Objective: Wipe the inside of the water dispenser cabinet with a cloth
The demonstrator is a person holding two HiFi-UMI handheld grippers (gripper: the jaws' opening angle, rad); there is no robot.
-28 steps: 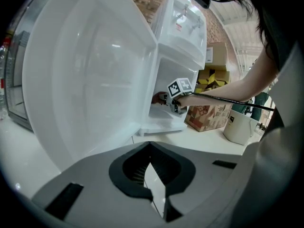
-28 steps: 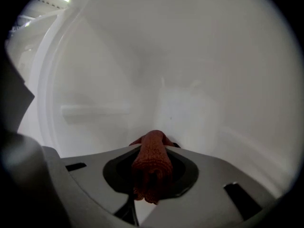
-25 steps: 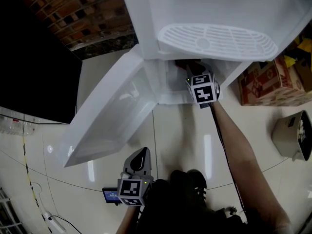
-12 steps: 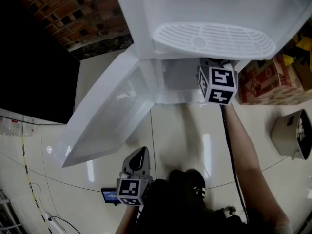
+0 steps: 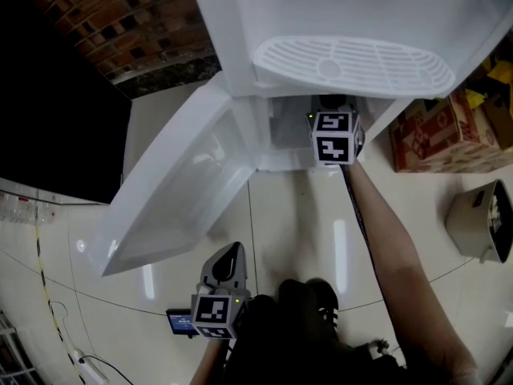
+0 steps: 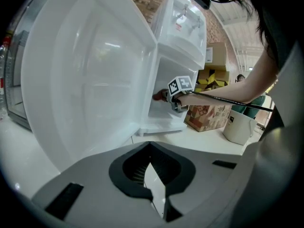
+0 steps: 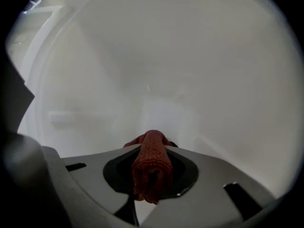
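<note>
One gripper works: the right gripper (image 7: 151, 148) clamps the cloth (image 7: 151, 167), roll axis along the jaws, inside the cabinet (image 5: 282, 131). Its wall lies near at 12 o'clock. The left gripper (image 6: 151, 172), jaws together and empty, hangs at 7 o'clock in the head view, well apart.

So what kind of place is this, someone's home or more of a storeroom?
Probably a storeroom or workshop corner rather than a home: a bare brick wall, cardboard boxes standing on the glossy tiled floor, and a bucket near the open water dispenser.
</note>
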